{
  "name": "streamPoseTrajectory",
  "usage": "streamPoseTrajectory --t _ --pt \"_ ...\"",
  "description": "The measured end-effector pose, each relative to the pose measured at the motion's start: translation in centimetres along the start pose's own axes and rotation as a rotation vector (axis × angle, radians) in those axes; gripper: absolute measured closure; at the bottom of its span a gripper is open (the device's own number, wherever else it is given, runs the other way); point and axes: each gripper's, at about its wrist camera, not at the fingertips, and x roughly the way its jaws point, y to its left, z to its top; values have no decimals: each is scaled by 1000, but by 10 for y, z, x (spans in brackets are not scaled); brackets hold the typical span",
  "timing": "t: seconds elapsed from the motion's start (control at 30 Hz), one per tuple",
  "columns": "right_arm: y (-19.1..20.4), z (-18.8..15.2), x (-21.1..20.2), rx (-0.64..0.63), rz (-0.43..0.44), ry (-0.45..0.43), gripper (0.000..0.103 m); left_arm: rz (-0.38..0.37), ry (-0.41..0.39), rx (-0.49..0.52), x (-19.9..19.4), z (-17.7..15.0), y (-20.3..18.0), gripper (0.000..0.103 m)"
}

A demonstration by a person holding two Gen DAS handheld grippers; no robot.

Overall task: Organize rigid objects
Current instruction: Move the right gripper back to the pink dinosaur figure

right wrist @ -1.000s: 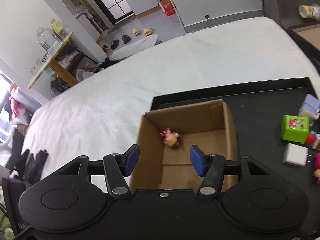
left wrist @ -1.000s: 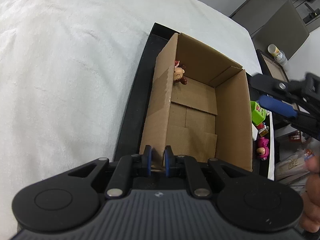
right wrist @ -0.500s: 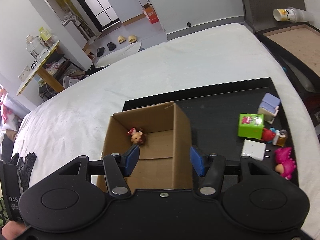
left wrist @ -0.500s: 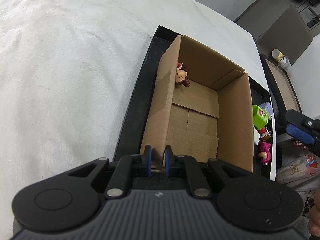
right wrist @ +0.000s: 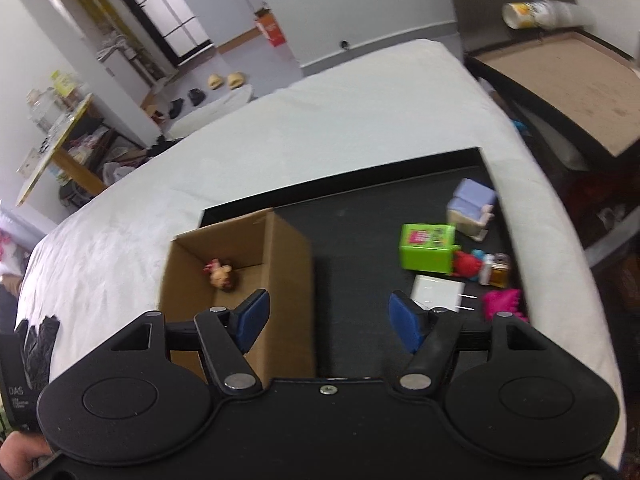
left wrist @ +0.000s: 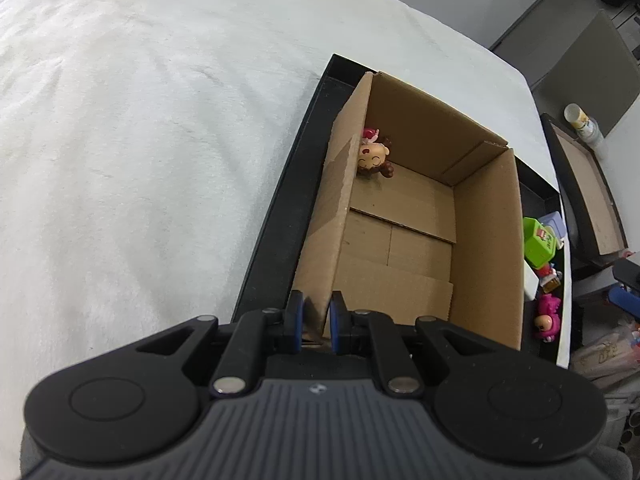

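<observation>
A cardboard box (left wrist: 484, 240) (right wrist: 288, 264) stands open on a black tray (left wrist: 280, 216) (right wrist: 360, 216). A small doll figure (left wrist: 372, 156) (right wrist: 222, 274) lies in its far left corner. My left gripper (left wrist: 316, 320) is shut on the box's near left wall. My right gripper (right wrist: 328, 320) is open and empty above the tray, right of the box. On the tray's right lie a green cube (right wrist: 428, 248) (left wrist: 540, 242), a white block (right wrist: 438, 292), a pink toy (right wrist: 502, 304) (left wrist: 548, 318), a red toy (right wrist: 466, 264) and a lilac block (right wrist: 472, 208).
The tray rests on a white bed cover (left wrist: 140, 140) (right wrist: 280, 128). A brown board in a black frame (right wrist: 568, 80) stands beyond the bed's right edge, with a cup (right wrist: 532, 12) behind it. Shelves and shoes lie at the far left.
My right gripper has swung to the right, from over the box to over the bare tray near the loose toys. My left gripper has kept its hold on the box wall.
</observation>
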Motion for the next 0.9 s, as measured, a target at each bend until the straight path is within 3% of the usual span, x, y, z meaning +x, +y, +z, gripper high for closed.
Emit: streamPoseTrajectory --t 0.2,0.43,0.63,0.9 --pt "-34 4 1 41 -34 32 38 39 -5 48 6 -3 -7 91" --pt "-66 6 9 60 -70 90 46 55 -16 23 9 -2 -9 91" --pt "-73 5 38 -11 -114 169 55 65 -29 7 7 -2 -8 91" --pt "-74 5 68 -139 -206 244 55 68 -45 -20 8 -3 -7 91"
